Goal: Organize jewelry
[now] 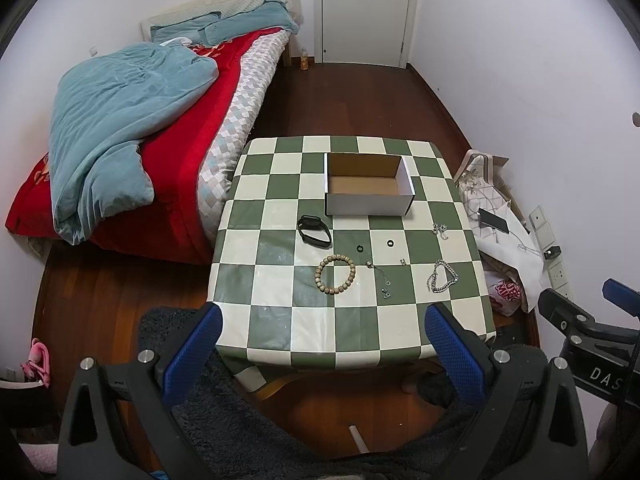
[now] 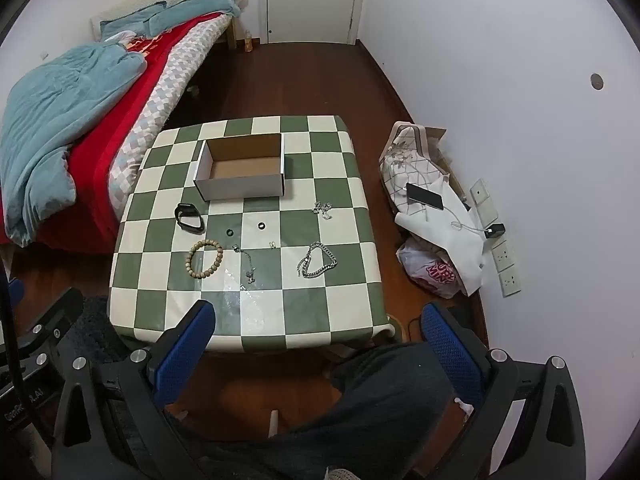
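An empty white cardboard box (image 1: 369,184) (image 2: 241,172) stands at the back of the green-and-cream checkered table (image 1: 332,332) (image 2: 256,328). In front of it lie a black wristband (image 1: 315,230) (image 2: 189,218), a wooden bead bracelet (image 1: 336,274) (image 2: 204,259), two small dark rings (image 1: 360,249) (image 1: 390,243), a thin chain (image 1: 382,278) (image 2: 247,263), a silver link bracelet (image 1: 442,277) (image 2: 317,265) and a small silver piece (image 1: 440,230) (image 2: 323,209). My left gripper (image 1: 326,344) and right gripper (image 2: 316,340) are open and empty, held back over the table's near edge.
A bed (image 1: 132,140) with a blue duvet and red blanket stands left of the table. Bags, a phone (image 2: 425,196) and power strips (image 2: 505,256) lie on the floor at the right wall. A dark rug (image 1: 168,320) lies under the near side. A white door (image 1: 366,8) is behind.
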`<state>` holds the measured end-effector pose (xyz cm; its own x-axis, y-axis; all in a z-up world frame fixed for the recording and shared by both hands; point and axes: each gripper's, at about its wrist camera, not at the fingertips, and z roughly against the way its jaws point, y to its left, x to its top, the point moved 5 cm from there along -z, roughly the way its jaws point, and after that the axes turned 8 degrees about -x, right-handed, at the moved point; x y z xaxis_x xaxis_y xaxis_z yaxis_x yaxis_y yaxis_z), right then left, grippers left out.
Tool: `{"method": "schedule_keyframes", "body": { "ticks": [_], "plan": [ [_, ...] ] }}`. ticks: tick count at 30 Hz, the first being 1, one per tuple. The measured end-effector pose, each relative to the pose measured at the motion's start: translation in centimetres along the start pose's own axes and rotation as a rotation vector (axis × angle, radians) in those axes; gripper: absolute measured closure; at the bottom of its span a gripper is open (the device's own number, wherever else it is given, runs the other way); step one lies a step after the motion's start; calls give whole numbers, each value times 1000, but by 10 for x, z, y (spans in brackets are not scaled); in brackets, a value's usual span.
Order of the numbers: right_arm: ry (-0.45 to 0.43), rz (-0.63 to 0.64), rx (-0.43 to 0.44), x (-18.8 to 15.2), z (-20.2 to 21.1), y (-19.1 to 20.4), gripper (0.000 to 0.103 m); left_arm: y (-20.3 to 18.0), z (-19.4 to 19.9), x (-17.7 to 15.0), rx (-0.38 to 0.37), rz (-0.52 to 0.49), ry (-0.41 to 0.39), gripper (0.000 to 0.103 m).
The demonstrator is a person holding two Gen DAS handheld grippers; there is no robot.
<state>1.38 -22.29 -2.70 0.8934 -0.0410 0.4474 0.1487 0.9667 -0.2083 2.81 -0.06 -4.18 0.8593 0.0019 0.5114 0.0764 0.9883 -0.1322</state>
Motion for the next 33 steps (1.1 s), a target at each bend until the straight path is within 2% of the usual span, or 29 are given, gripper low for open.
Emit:
{"method": "schedule_keyframes", "body": {
  "ticks": [33],
  "plan": [
    [-11, 4, -2, 6, 7, -2, 0, -6, 2, 4, -2, -2, -6, 0]
  ]
}}
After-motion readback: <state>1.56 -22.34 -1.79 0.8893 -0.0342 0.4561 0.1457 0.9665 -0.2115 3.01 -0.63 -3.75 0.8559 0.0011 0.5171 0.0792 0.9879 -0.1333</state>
